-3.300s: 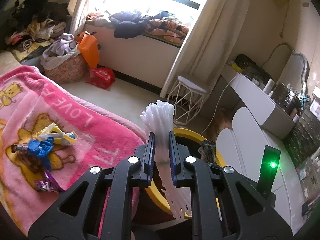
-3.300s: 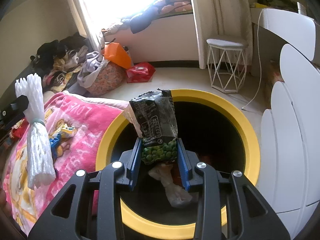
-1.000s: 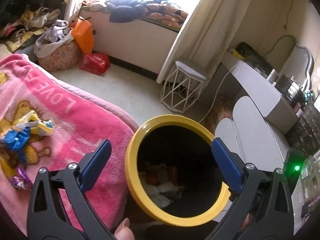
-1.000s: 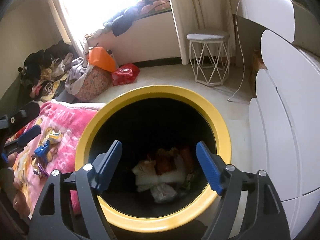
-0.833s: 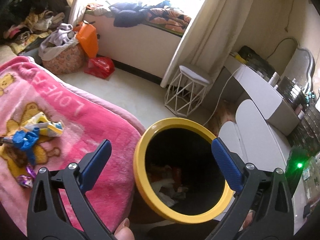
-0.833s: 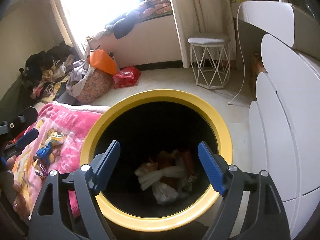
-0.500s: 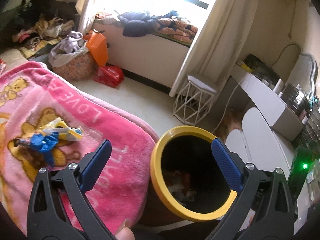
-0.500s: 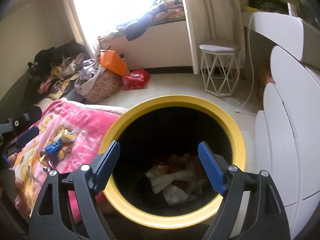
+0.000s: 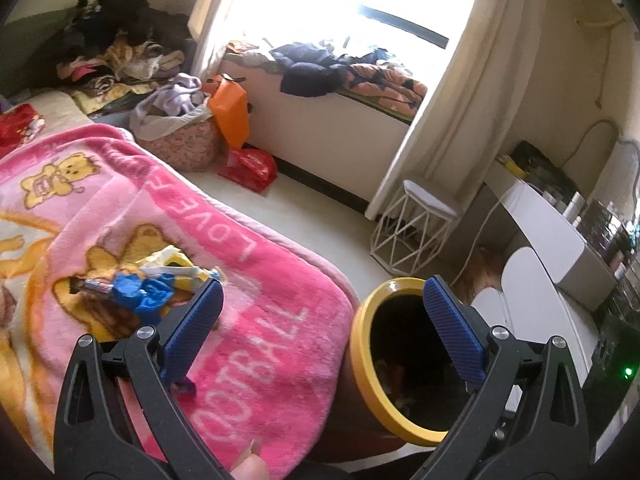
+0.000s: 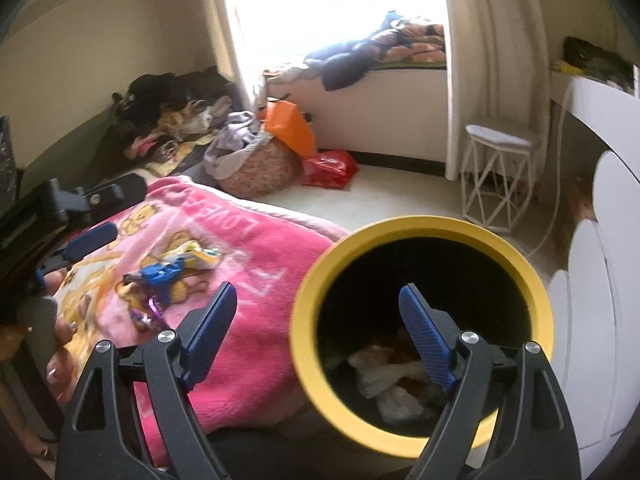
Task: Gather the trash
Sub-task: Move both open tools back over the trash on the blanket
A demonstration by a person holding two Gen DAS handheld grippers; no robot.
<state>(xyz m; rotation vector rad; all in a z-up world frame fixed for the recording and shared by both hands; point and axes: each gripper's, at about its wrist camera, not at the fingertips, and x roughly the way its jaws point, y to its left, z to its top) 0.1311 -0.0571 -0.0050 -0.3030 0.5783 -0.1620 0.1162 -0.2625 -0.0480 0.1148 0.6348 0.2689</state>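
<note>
yellow-rimmed bin (image 10: 420,232): stands on the floor just beside the corner of the bed, its dark inside holding crumpled white and orange-brown scraps (image 10: 394,384) at the bottom.
pink blanket (image 9: 256,320): covers the bed, printed with teddy bears and white lettering; its corner hangs next to the bin.
remaining trash (image 9: 148,284): a small heap on the blanket, with a blue crumpled piece, a yellow-and-white wrapper and a dark stick-like wrapper lying together; a purple foil bit (image 10: 150,314) lies apart from it, nearer the blanket's edge.
left gripper (image 9: 320,324): jaws spread wide with nothing between them; the left blue pad sits in front of the trash heap, the right pad in front of the bin's mouth.
right gripper (image 10: 318,336): jaws stand wide and have just been opening a little further, nothing between them; the right pad is over the bin's opening, the left pad over the blanket.
hand (image 10: 56,344): fingers with painted nails grip the left tool's handle, seen at the left edge of the right wrist view.
room behind: a white wire stool (image 9: 416,232) by the curtain, an orange bag (image 9: 230,110) and a red bag (image 9: 250,164) on the floor, a floral basket (image 9: 180,140) heaped with clothes, bedding on the window ledge.
</note>
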